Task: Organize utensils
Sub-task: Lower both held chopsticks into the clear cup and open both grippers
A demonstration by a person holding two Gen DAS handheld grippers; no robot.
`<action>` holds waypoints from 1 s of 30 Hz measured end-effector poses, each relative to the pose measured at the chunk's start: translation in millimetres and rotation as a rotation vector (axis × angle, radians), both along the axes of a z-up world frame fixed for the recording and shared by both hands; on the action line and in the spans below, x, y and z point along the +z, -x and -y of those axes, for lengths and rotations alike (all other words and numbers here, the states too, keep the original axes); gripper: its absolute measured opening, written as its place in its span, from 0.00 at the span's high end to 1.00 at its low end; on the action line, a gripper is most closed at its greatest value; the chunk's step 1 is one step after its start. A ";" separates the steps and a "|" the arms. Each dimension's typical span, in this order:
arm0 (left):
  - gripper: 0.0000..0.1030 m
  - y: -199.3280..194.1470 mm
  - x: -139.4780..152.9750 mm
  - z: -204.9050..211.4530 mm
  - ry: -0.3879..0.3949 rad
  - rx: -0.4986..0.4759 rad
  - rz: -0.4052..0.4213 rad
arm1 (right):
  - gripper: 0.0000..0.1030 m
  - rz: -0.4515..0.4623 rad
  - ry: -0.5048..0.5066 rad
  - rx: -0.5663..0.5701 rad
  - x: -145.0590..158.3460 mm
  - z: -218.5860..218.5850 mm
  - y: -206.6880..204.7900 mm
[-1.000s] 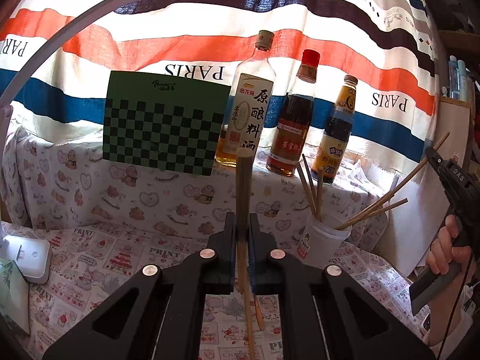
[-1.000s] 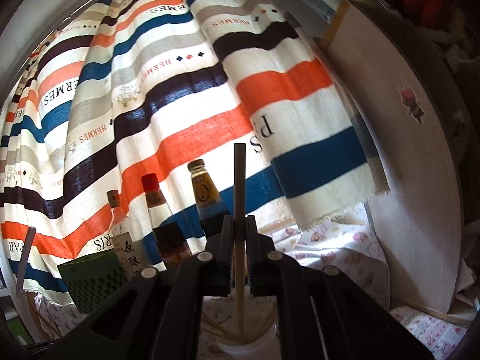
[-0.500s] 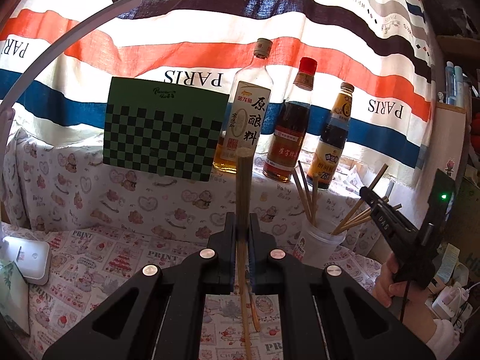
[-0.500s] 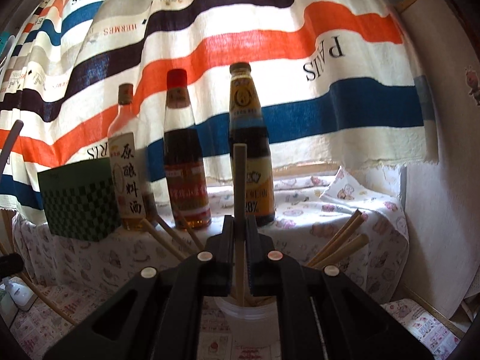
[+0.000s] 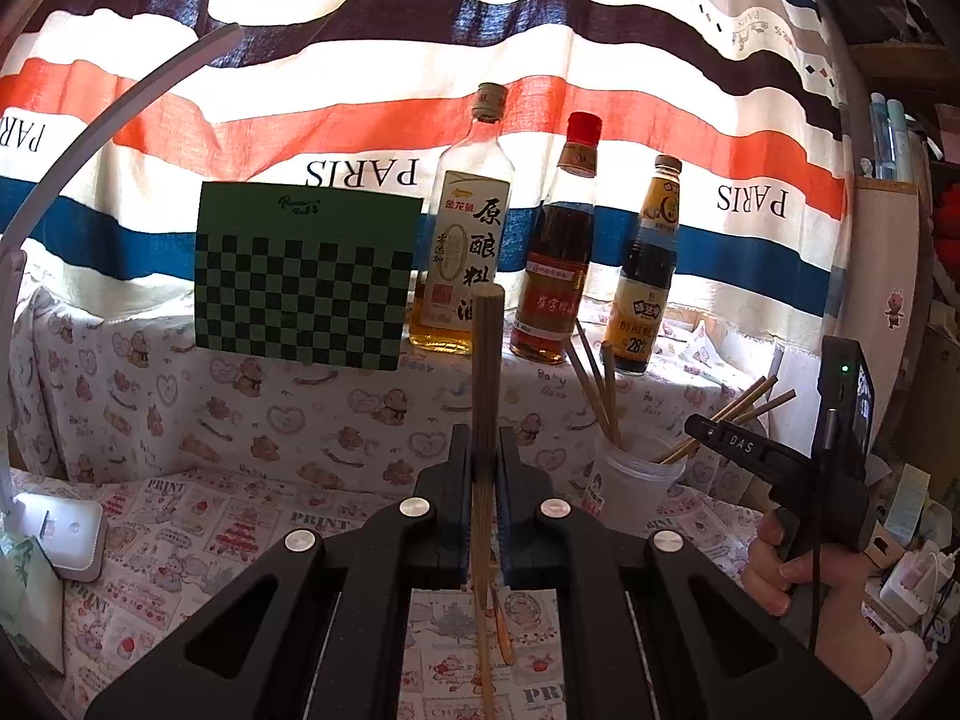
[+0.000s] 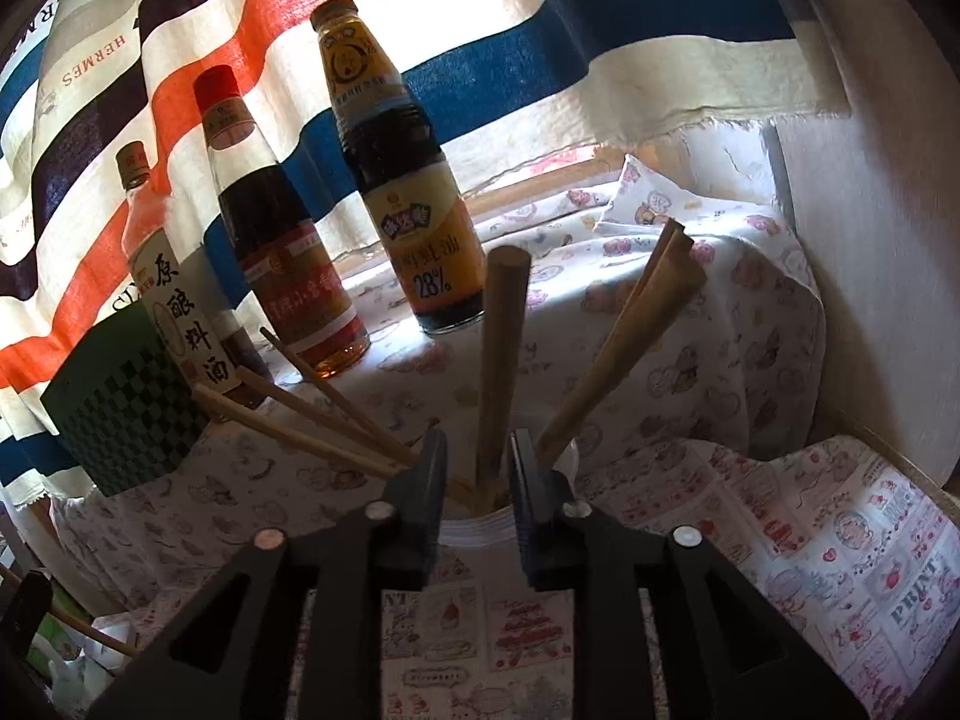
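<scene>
Chopstick (image 6: 501, 354) stands in the white cup (image 6: 480, 525) between the opening right claw (image 6: 478, 456), untouched. Left claw (image 5: 485, 468) squeezes another chopstick (image 5: 485, 384). Three bottles (image 6: 384, 180) stand behind.

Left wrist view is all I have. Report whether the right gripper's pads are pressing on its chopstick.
Observer: No. The right gripper has its jaws opening, and a clear gap shows between one pad and the chopstick standing between them.
Operator: Say where its lower end sits.
Observer: Inside the white cup, just beyond the fingertips.
Operator: Describe the rest in there.
Observer: Three other chopsticks lean left; a pair leans right.
</scene>
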State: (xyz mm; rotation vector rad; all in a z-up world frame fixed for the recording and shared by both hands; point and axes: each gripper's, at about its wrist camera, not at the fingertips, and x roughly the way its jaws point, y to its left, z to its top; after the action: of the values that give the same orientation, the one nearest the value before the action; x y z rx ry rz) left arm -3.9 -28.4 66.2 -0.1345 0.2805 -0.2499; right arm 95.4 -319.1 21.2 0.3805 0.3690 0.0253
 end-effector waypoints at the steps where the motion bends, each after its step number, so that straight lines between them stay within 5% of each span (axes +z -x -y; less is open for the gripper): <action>1: 0.94 1.5 1.6 3.7 -0.008 -0.014 0.017 | 0.77 -0.001 -0.009 0.011 0.5 1.3 0.1; 4: 0.94 1.2 9.1 11.6 -0.007 -0.008 0.030 | 0.57 -0.021 -0.067 0.063 1.8 6.6 -0.2; 10: 0.94 -19.2 34.8 27.6 0.026 -0.034 0.023 | 0.48 -0.023 -0.185 0.066 5.8 19.3 10.6; 18: 0.94 -45.7 74.9 74.8 0.016 -0.105 0.062 | 0.46 -0.173 -0.443 0.153 -18.7 43.9 -12.1; 26: 0.94 -75.3 95.0 116.5 0.139 -0.182 0.027 | 0.46 -0.183 -0.501 0.109 -22.1 66.2 -19.9; 30: 0.94 -89.5 98.4 129.6 0.100 -0.118 0.107 | 0.46 -0.163 -0.553 0.063 -24.2 76.2 -14.1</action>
State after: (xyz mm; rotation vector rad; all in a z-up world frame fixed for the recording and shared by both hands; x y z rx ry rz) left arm 85.6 -158.0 164.6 -0.2030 0.1700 -0.3868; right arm 109.6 -395.2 -2.9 0.9210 0.5347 0.1607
